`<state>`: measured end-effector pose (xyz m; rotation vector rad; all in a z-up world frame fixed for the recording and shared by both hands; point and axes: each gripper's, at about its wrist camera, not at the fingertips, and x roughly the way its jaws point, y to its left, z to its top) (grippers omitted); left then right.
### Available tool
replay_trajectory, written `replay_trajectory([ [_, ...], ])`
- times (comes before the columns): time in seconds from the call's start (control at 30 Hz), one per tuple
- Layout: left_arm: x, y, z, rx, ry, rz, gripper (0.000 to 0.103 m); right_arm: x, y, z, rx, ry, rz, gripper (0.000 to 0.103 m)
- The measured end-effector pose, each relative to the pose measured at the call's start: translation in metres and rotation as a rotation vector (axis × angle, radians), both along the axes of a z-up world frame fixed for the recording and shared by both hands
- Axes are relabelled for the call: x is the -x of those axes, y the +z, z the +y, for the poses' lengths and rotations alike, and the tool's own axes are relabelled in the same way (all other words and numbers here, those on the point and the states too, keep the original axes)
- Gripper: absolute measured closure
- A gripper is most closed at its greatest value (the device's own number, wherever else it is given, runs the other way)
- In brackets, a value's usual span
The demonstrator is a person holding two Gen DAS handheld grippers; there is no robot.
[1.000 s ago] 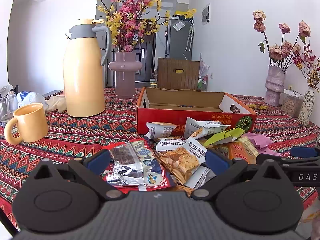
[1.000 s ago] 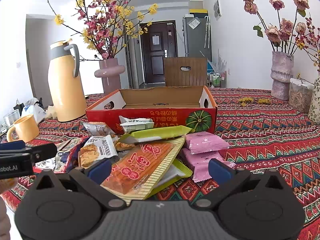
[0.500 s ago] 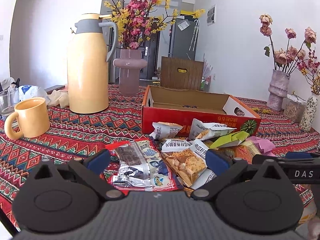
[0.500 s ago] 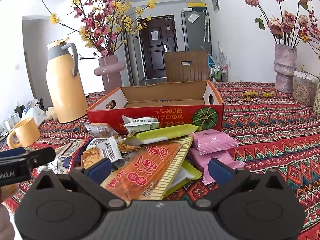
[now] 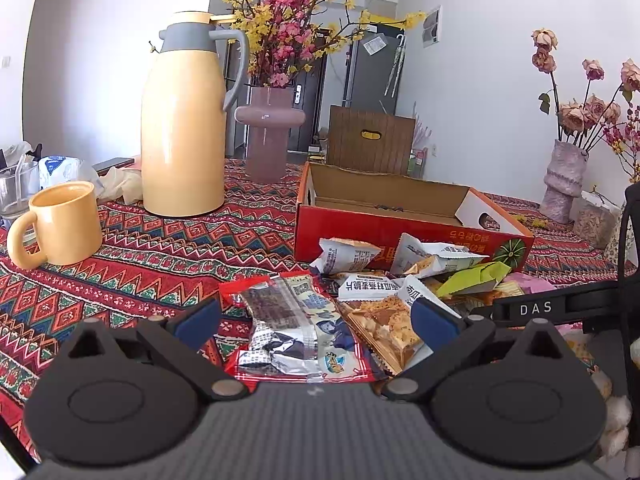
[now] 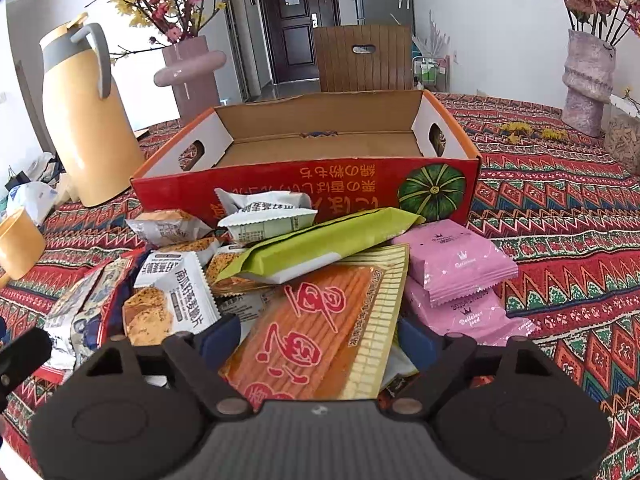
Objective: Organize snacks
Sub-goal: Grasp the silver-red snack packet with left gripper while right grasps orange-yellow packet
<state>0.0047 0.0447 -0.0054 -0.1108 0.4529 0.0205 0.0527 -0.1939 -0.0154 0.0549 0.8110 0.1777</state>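
A pile of snack packets lies on the patterned tablecloth in front of an open red cardboard box (image 5: 400,232) (image 6: 304,184). My left gripper (image 5: 316,320) is open, its fingers either side of a red and silver packet (image 5: 292,320) and a cracker packet (image 5: 384,324). My right gripper (image 6: 320,336) is open around a large orange packet (image 6: 320,328); whether the pads touch it I cannot tell. A green packet (image 6: 320,244), two pink packets (image 6: 460,264) and white cracker packets (image 6: 176,292) lie around it. The box looks empty.
A yellow thermos jug (image 5: 184,136), a yellow mug (image 5: 60,224) and a pink flower vase (image 5: 268,136) stand to the left. A second vase (image 6: 588,80) and a small jar (image 5: 592,220) stand at the right. A wooden chair back (image 6: 360,60) is behind the box.
Both grippers have moved forward and lower toward the pile. The right gripper's fingers now sit either side of the orange packet. The jaws have stayed open.
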Motion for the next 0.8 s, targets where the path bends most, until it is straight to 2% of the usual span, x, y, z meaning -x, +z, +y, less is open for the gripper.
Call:
replay_trajectory([
  [0.13,-0.004,-0.002,0.005,0.011,0.004,0.009,0.000,-0.002,-0.003,-0.006,-0.013,0.009,0.032,0.026],
  [0.43,-0.008,-0.005,0.006,0.016,0.004,0.034,0.000,-0.002,-0.003,-0.017,-0.012,0.030,0.032,0.050],
  [0.5,-0.009,-0.005,0.006,0.016,0.005,0.041,0.000,0.001,-0.002,-0.020,-0.016,0.034,0.015,0.059],
  [0.8,-0.014,-0.002,0.006,0.021,0.014,0.073,0.000,0.028,0.004,-0.031,-0.033,0.042,-0.094,0.062],
])
